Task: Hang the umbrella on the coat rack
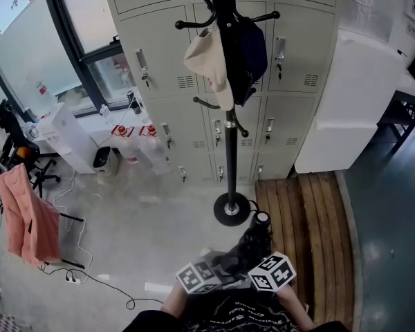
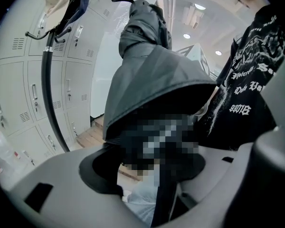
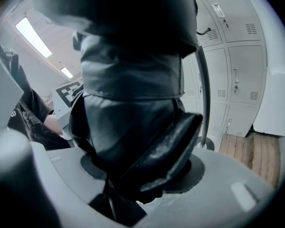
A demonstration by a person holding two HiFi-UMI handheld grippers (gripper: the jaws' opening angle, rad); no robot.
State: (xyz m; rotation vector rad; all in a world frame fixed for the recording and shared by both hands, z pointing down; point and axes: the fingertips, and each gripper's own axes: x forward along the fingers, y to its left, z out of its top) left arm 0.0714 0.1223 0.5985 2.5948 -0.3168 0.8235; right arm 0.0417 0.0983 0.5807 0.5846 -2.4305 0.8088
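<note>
A folded black umbrella (image 1: 257, 235) is held low in front of me, its tip end toward the base of the black coat rack (image 1: 230, 144). My left gripper (image 1: 225, 260) and right gripper (image 1: 252, 252) both meet on it, their marker cubes side by side. In the right gripper view the umbrella (image 3: 133, 103) fills the jaws, and a black pad (image 3: 168, 148) presses its folded cloth. In the left gripper view the dark cloth of the umbrella (image 2: 152, 80) drapes over my left gripper (image 2: 156, 151), hiding the jaws. The rack's pole (image 2: 46, 89) curves past on the left.
A beige hat (image 1: 209, 64) and a dark bag (image 1: 249, 54) hang on the rack's upper hooks. Grey lockers (image 1: 173, 81) stand right behind it. A wooden platform (image 1: 304, 220) lies right of the round base (image 1: 232, 209). A pink cloth (image 1: 24, 216) hangs on a chair at left, and cables cross the floor.
</note>
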